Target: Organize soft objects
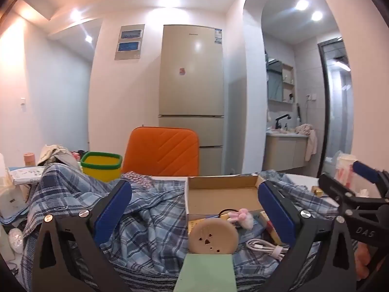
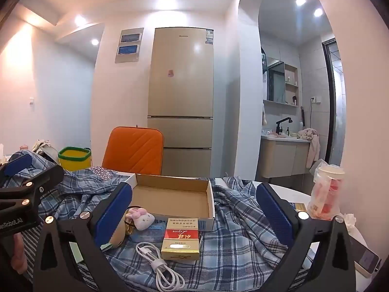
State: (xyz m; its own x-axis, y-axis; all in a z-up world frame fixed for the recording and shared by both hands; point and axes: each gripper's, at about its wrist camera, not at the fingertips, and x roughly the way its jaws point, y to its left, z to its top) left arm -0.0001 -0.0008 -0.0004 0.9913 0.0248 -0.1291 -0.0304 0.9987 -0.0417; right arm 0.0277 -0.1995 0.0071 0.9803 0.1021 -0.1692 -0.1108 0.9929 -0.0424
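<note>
Where writing can be read, it sits on the tools: "DAS" on the arm of the right gripper as the left camera sees it, and "Robot.AI" on the left gripper at the edge of the right camera's view. A red and gold box has red letters too small to read, and the name on the fridge is blurred.

Both tongs are spread wide with nothing between their blue pads. A small pink and white bunny toy lies on the blue checked cloth, just in front of the open cardboard box.

Only the right camera shows a cup in a plastic bag and a phone. Only the left one shows the whole round tan thing with small holes – it stands in front of the bunny. A white cable lies near the red and gold box. Behind are a yellow bin with a green rim and an orange chair.
</note>
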